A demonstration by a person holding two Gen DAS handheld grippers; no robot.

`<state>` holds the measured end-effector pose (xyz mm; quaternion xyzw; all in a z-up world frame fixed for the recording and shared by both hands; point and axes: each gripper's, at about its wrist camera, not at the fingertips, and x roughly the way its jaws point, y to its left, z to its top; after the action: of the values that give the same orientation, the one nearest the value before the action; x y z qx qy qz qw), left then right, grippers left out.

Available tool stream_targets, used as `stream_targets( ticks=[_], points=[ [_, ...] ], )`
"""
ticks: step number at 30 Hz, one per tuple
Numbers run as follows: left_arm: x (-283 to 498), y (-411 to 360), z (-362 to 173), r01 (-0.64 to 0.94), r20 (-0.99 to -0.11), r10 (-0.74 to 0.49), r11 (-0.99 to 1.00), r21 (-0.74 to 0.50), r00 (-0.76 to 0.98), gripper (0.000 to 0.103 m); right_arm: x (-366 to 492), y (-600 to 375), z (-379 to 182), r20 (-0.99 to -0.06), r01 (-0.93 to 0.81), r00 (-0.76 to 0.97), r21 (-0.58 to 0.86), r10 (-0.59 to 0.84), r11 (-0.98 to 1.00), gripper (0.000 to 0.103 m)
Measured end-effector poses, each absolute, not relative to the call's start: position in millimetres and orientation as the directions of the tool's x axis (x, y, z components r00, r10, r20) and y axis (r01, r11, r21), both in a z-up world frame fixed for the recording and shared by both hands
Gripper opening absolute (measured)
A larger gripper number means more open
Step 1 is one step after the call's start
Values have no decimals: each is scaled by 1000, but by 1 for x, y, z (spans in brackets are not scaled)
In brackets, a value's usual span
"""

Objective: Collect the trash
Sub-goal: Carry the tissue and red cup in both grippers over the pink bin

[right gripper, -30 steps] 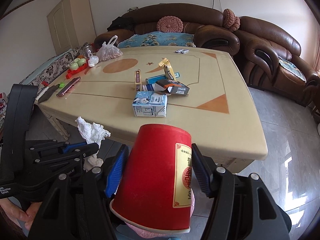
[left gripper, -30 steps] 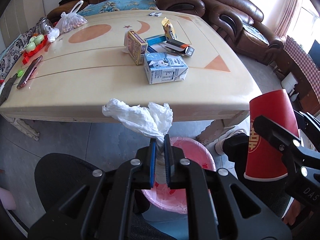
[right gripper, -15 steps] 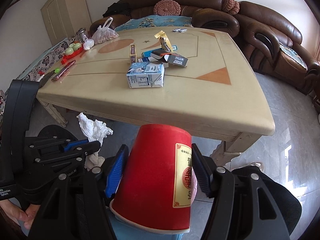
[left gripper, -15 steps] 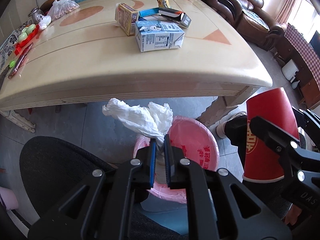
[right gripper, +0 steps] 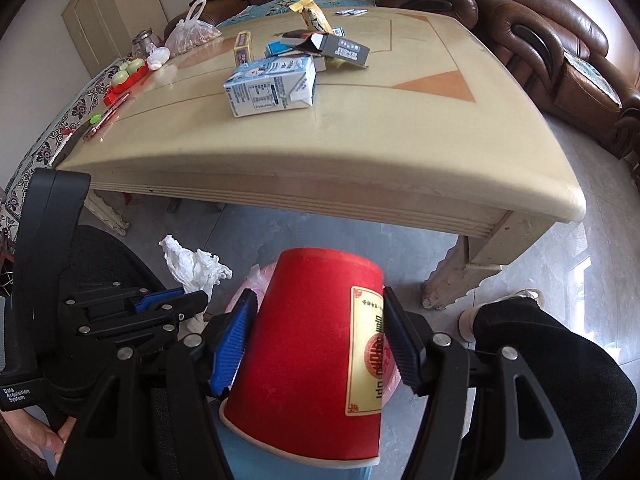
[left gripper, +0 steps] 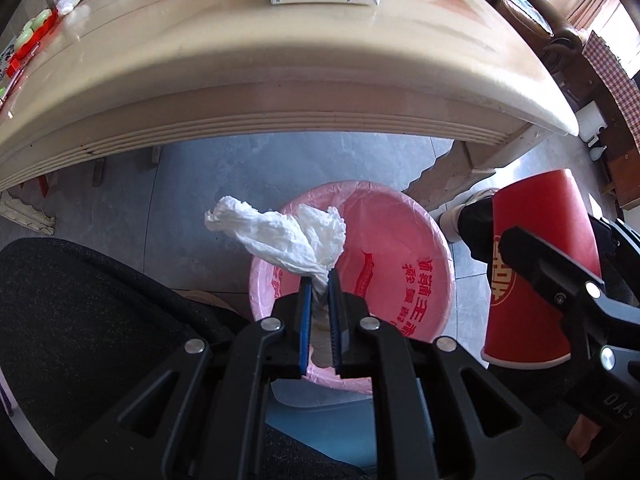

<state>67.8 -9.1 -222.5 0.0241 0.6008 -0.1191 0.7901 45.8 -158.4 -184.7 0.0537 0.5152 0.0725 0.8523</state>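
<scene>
Left hand-held gripper (left gripper: pixel 319 280) pinched tight on tissue (left gripper: pixel 286 236), held over pink bin (left gripper: pixel 404 248) under desk (left gripper: pixel 280 92) edge, ready for drop. Right hand-held gripper (right gripper: pixel 316 320) clamps upturned red cup (right gripper: pixel 312 356), waiting beside bin.

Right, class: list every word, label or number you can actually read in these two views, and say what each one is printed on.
"Data Acquisition System": white print on the left gripper body.
"DAS": embossed on the right gripper body.
Red Chinese characters on the pink bin liner: too distorted to read reliably.
Red cup label: Chinese print, sideways, unreadable.
Milk carton panel: too small.
Dark box: too small.
</scene>
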Motion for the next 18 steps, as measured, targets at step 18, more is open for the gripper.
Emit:
stream_targets(
  ticks=[18],
  points=[
    [101, -15, -317, 181, -995, -94, 980, -85, 43, 9, 74, -162, -290, -951, -12, 258, 174, 171, 985, 61]
  ],
)
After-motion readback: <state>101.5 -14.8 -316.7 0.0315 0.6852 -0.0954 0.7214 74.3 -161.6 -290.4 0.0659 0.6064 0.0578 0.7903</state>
